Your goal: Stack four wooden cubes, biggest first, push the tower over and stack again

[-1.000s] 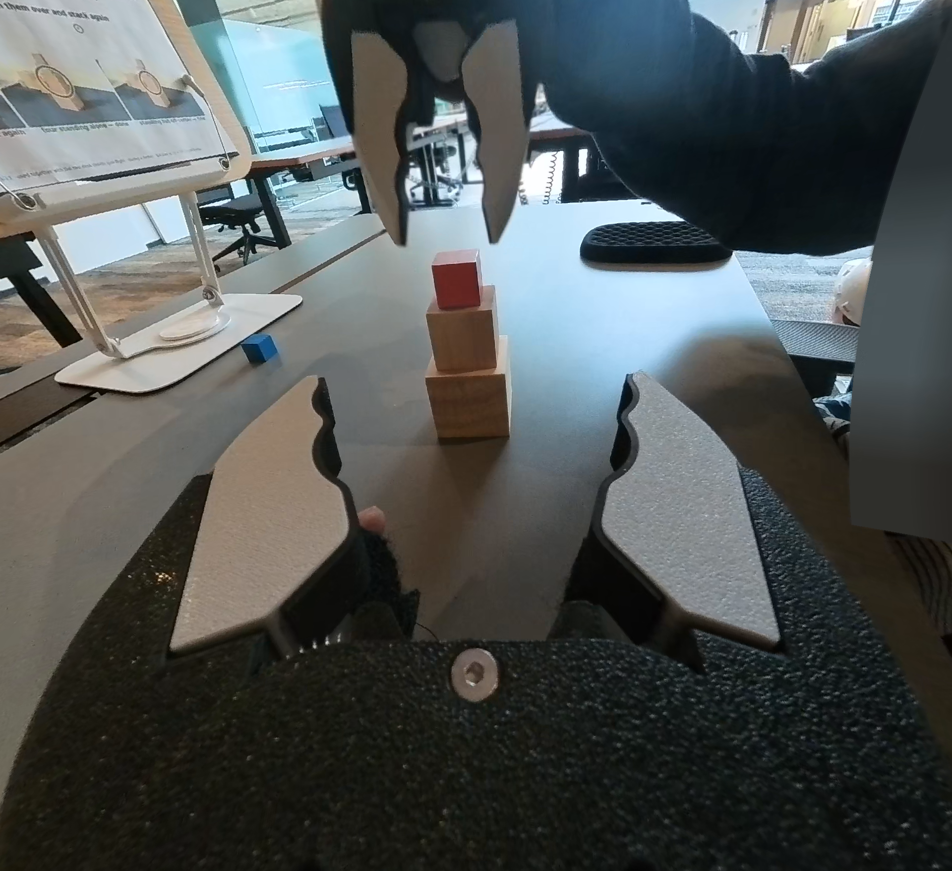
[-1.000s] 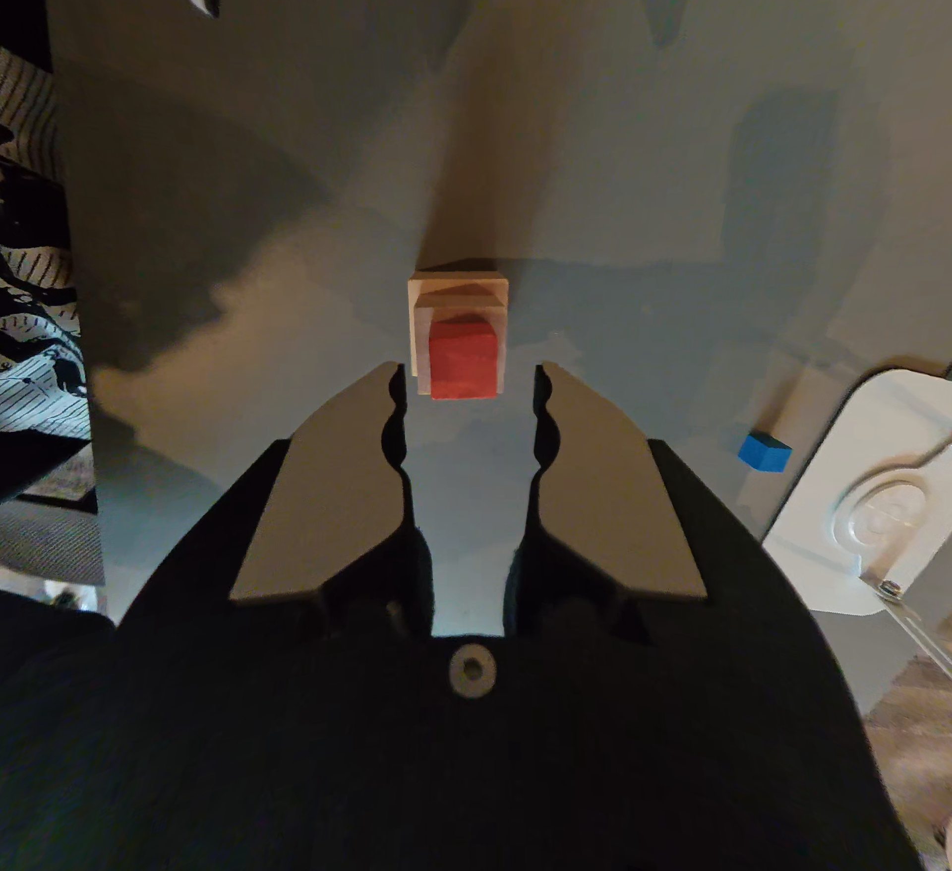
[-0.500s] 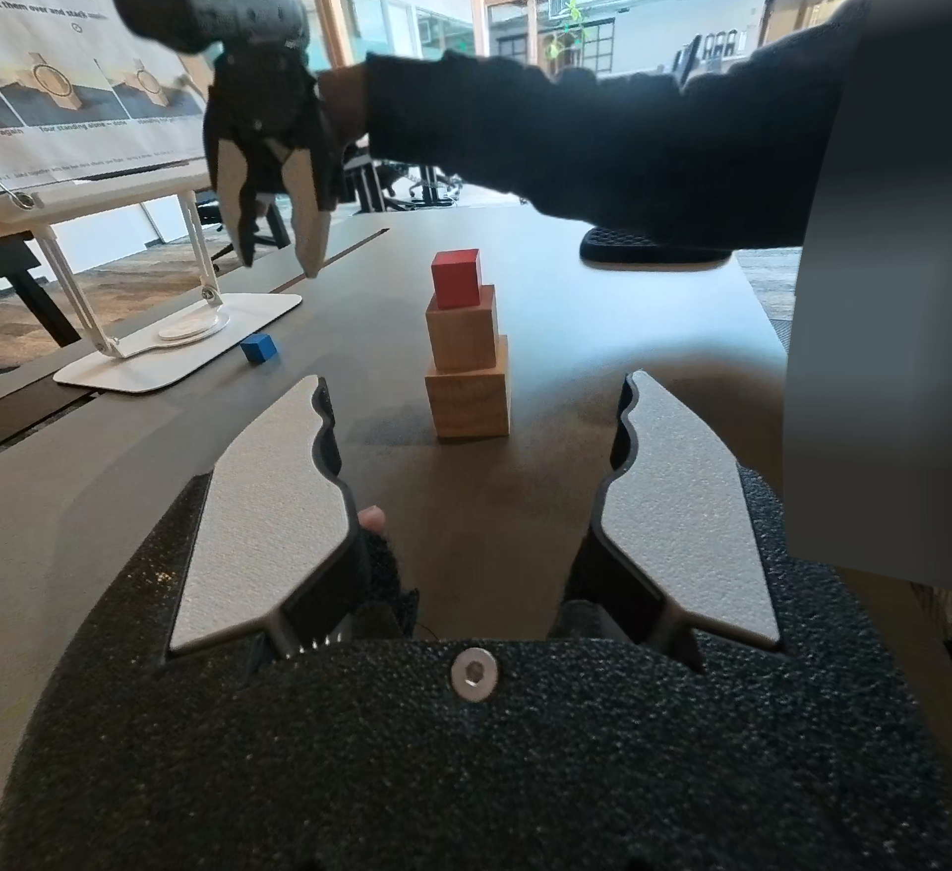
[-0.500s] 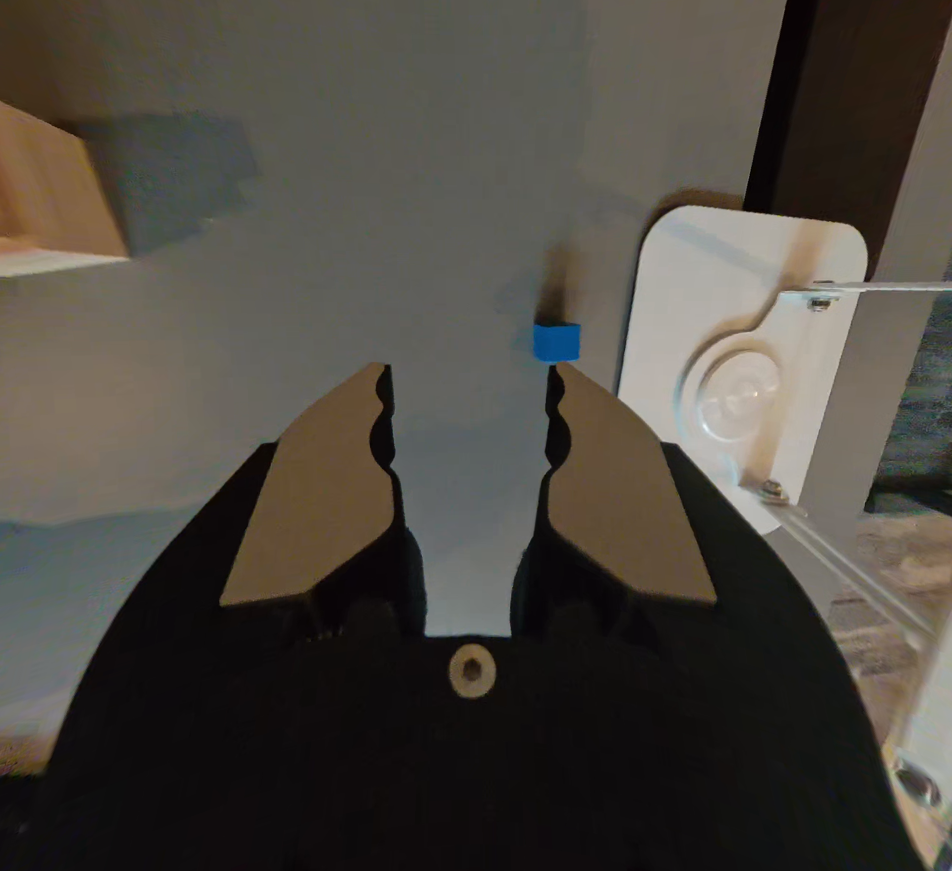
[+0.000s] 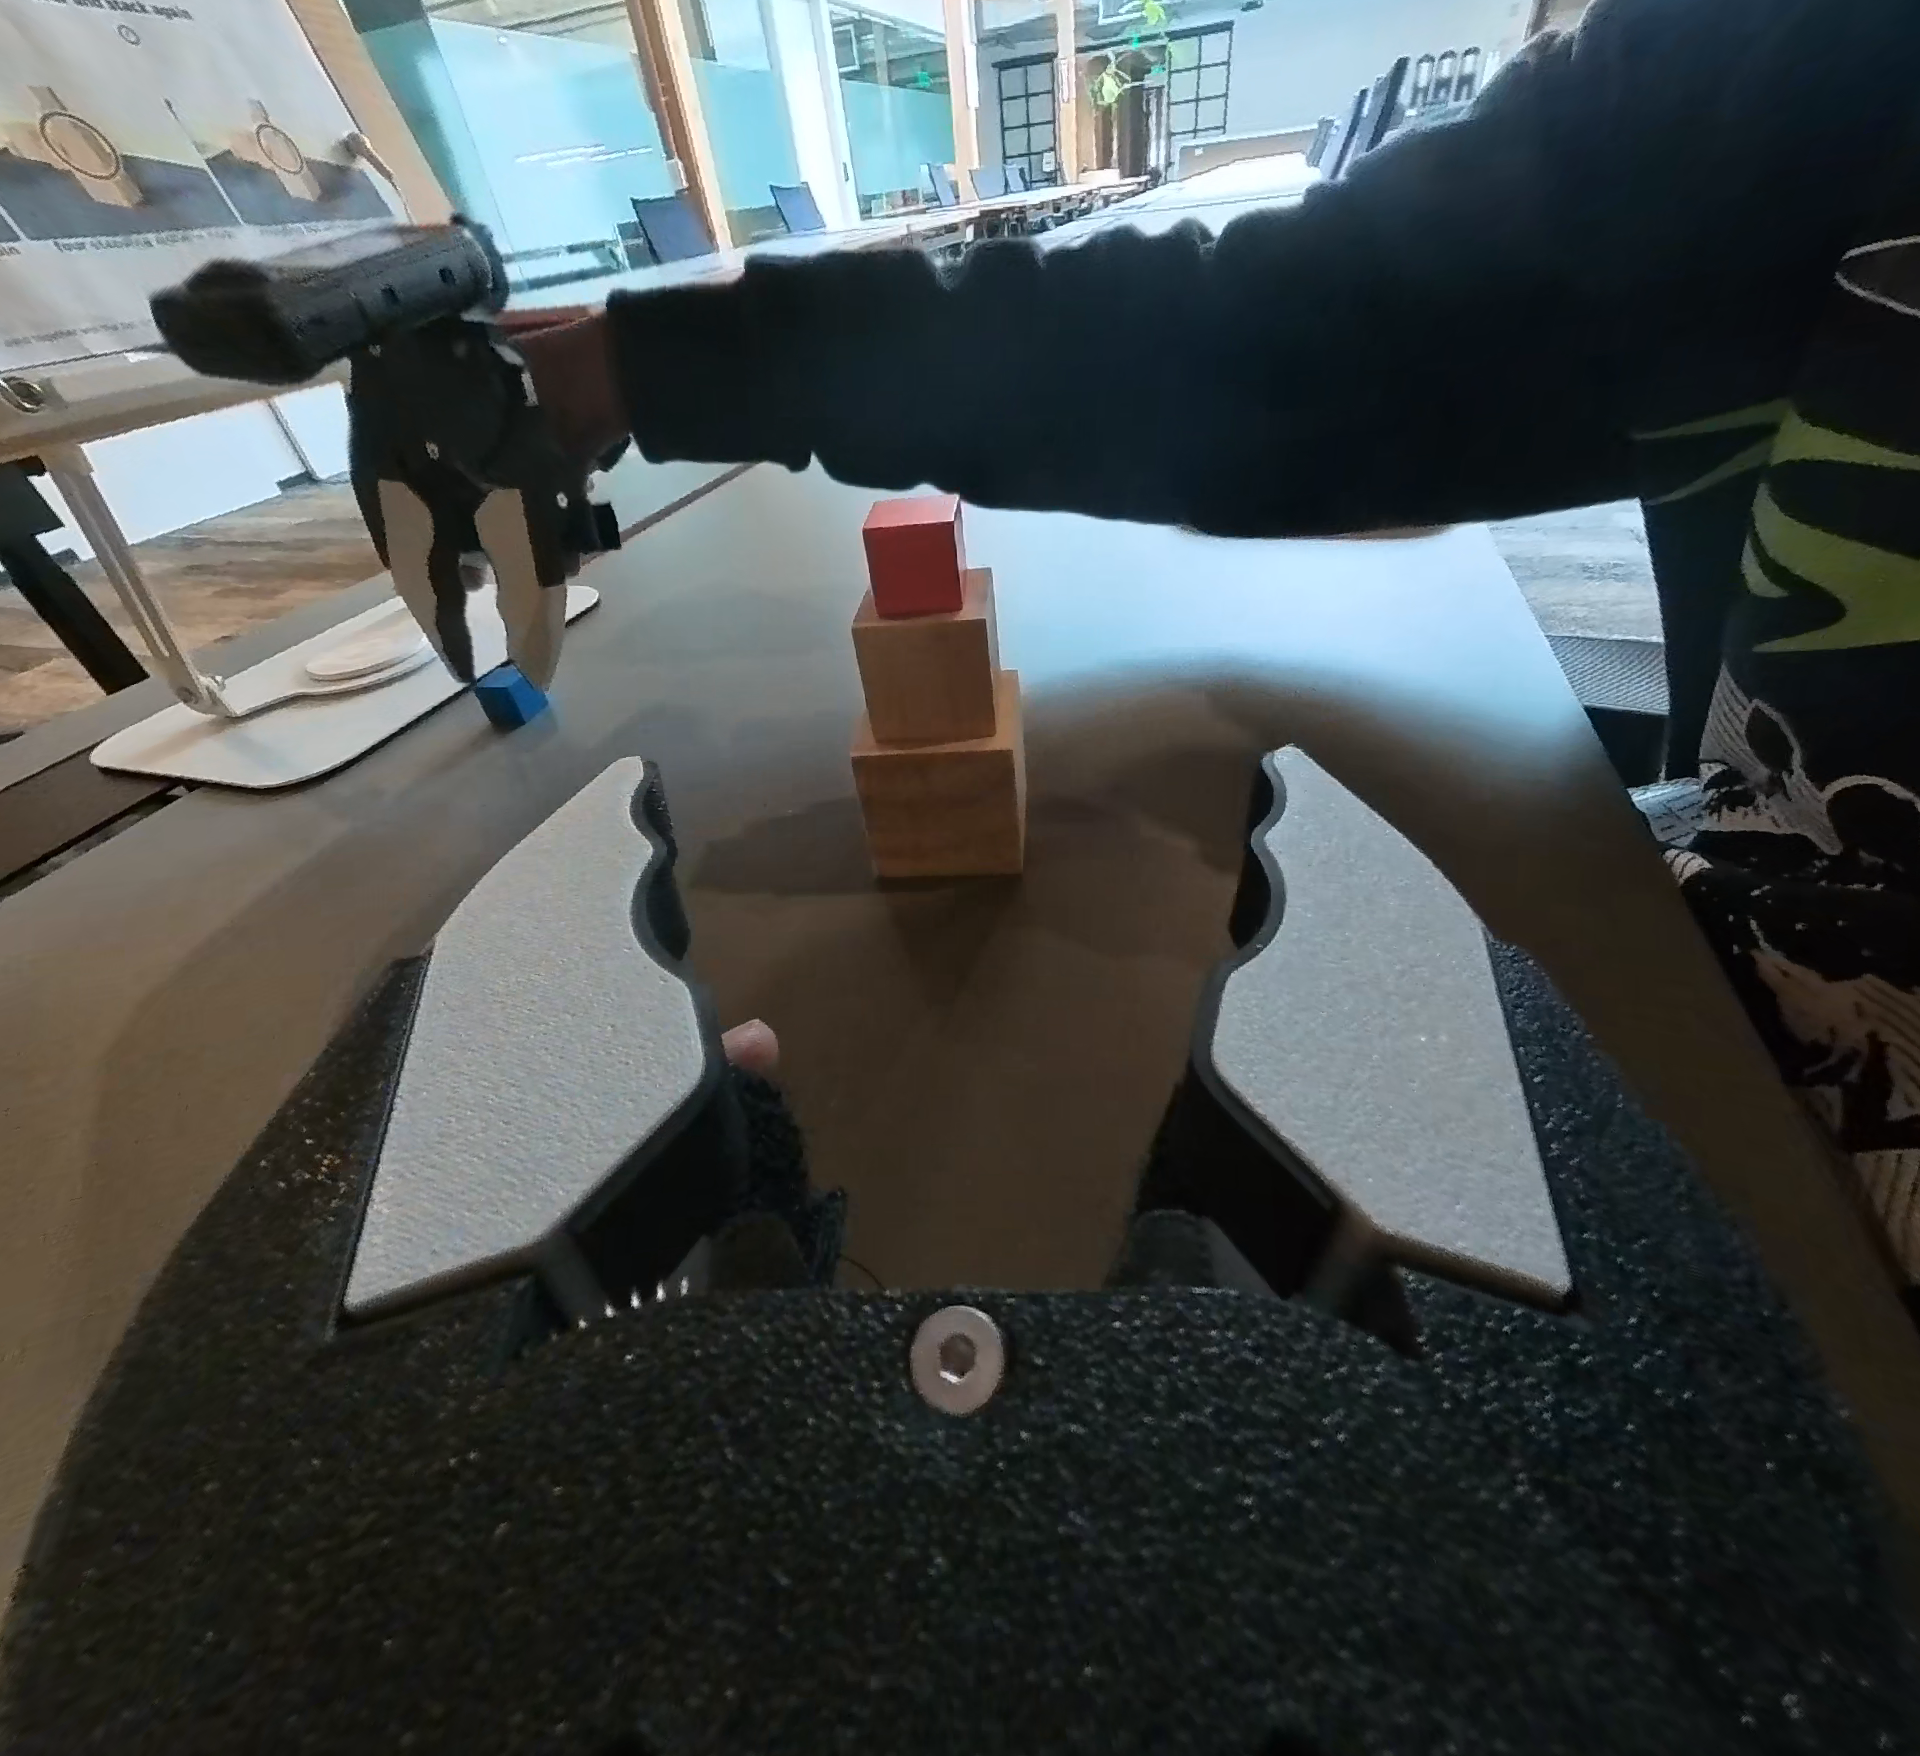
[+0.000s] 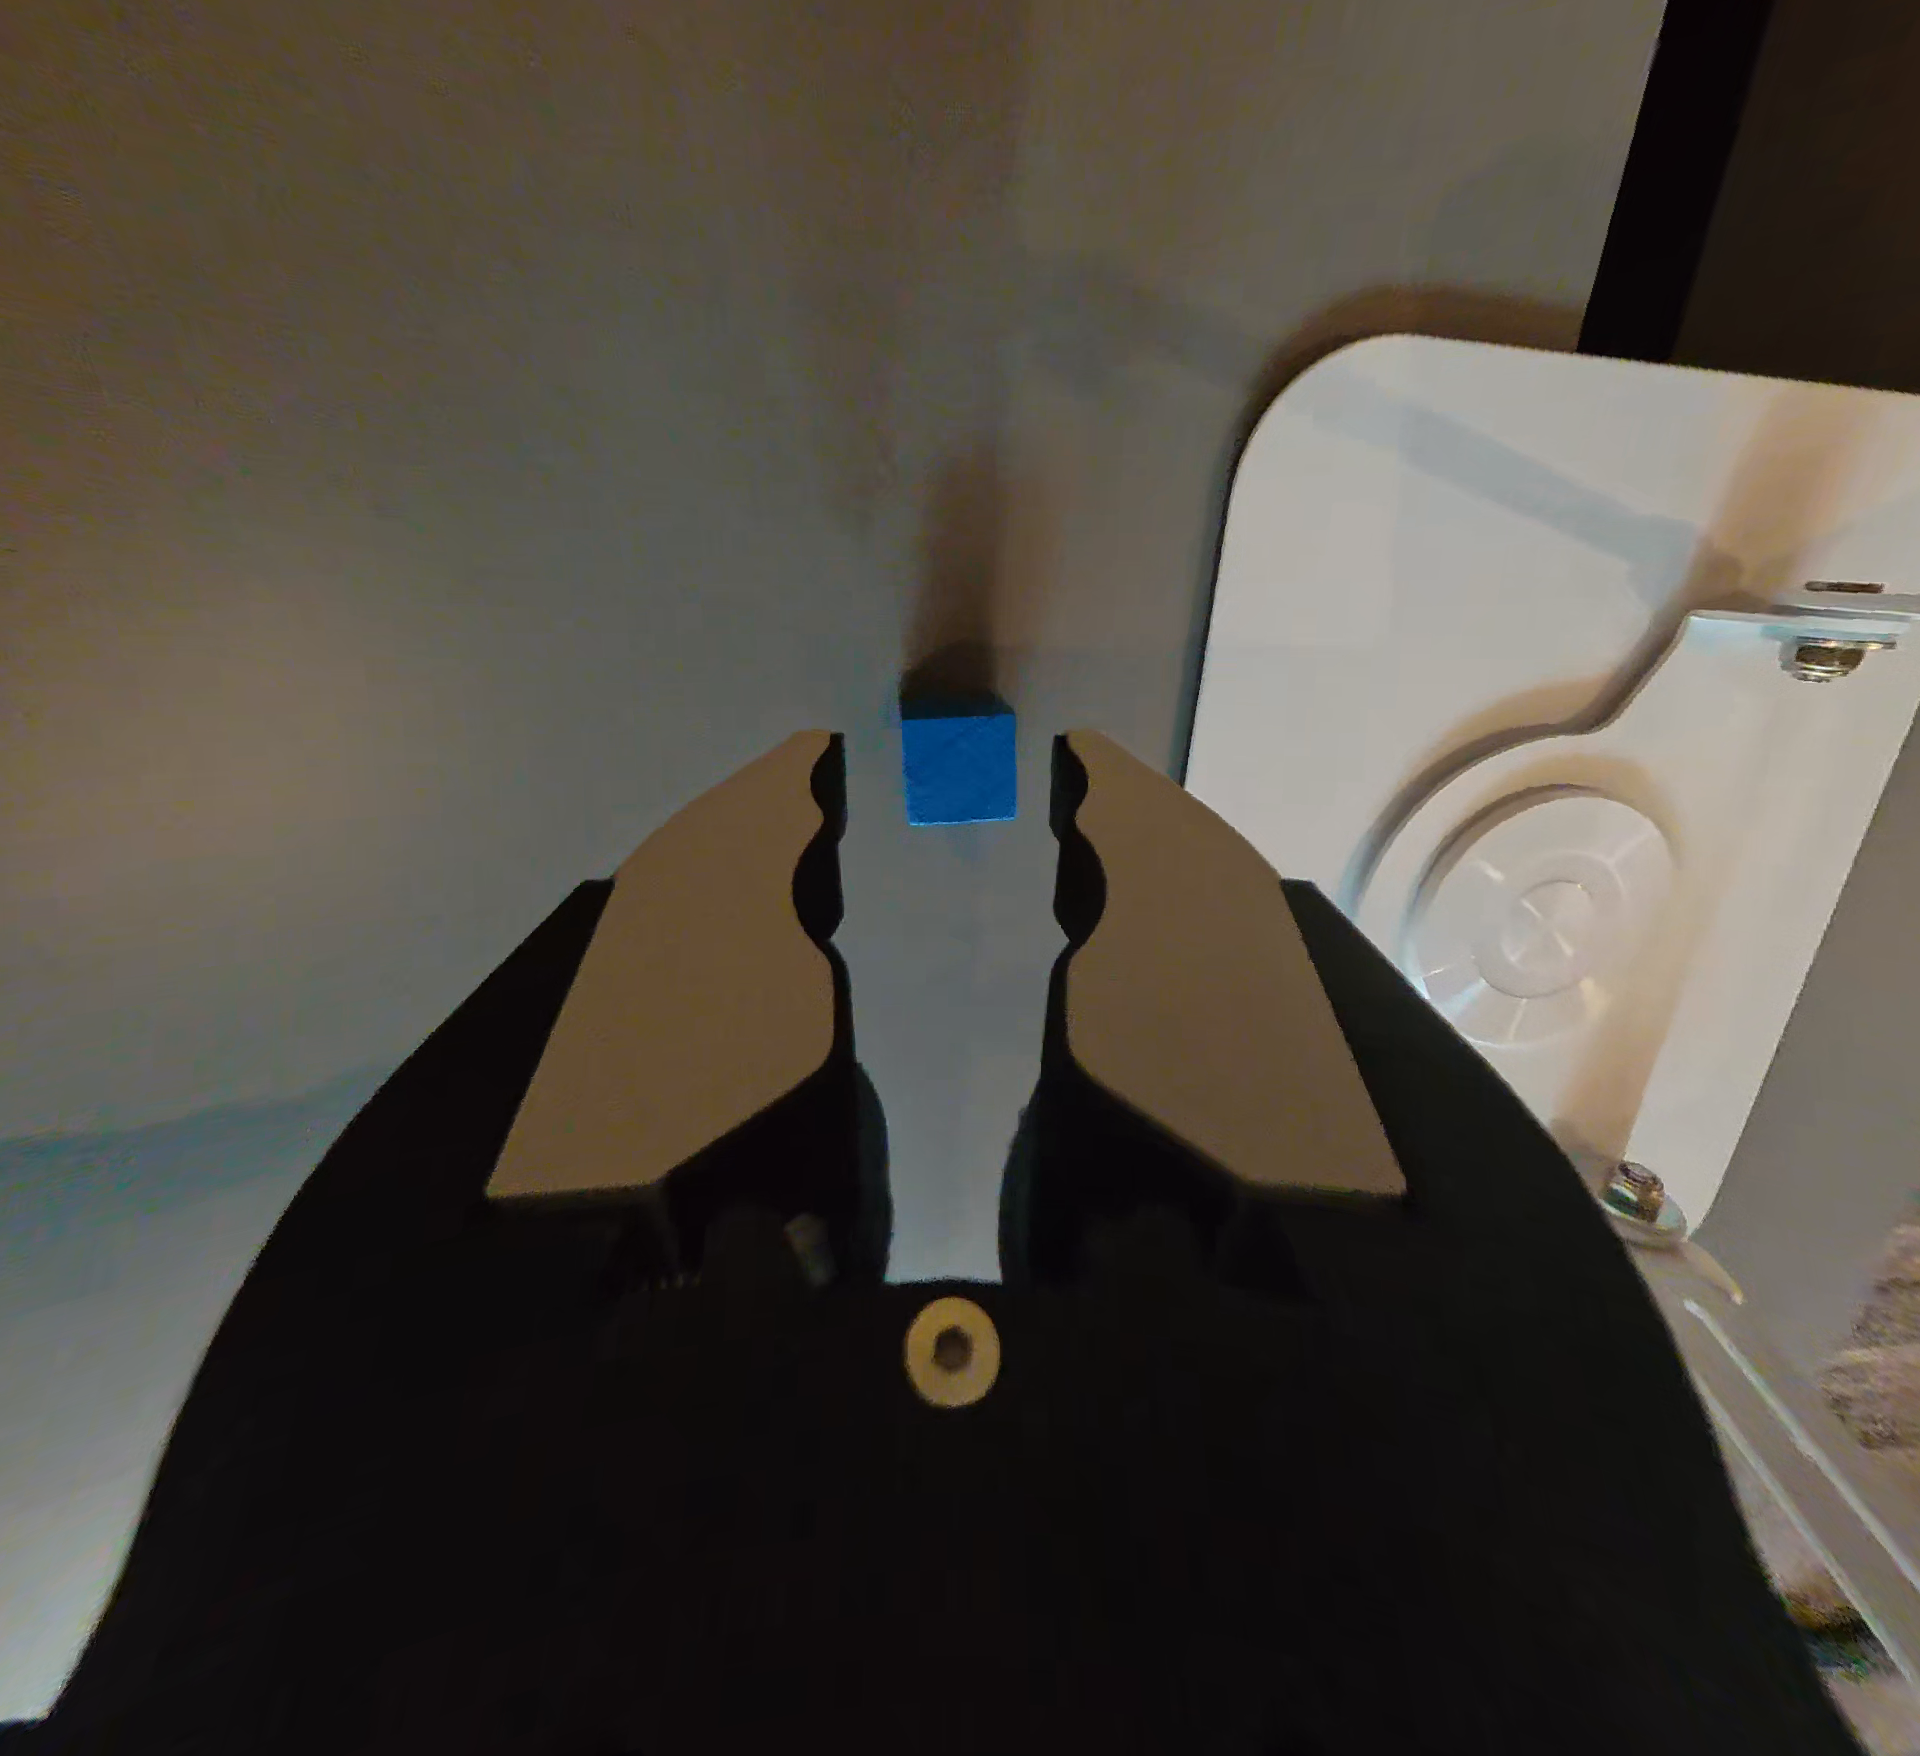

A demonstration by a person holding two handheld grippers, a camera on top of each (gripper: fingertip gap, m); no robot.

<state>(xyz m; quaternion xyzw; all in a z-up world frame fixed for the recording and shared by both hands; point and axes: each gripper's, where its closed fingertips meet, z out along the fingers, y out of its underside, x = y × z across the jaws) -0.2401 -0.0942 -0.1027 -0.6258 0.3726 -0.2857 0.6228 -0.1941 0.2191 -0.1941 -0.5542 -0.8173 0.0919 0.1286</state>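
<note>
A three-cube tower stands on the dark table: a large plain wooden cube (image 5: 940, 807) at the bottom, a smaller plain cube (image 5: 925, 678) on it, a red cube (image 5: 914, 555) on top. A small blue cube (image 5: 509, 696) lies on the table to the left, beside a white stand base. My right gripper (image 6: 948, 776) is open, pointing down, its fingertips on either side of the blue cube (image 6: 957, 768) with gaps on both sides. It also shows in the left wrist view (image 5: 499, 667). My left gripper (image 5: 951, 833) is wide open and empty, low in front of the tower.
A white document stand (image 5: 281, 709) with a printed sheet stands at the left, its base (image 6: 1538, 771) just right of the blue cube. A person's dark-sleeved arm (image 5: 1247, 376) reaches across above the tower. The table's right edge (image 5: 1621, 802) lies beside the person's patterned clothing.
My right gripper has left the top of the tower, moved left and come down around the blue cube. The tower and my left gripper have stayed still.
</note>
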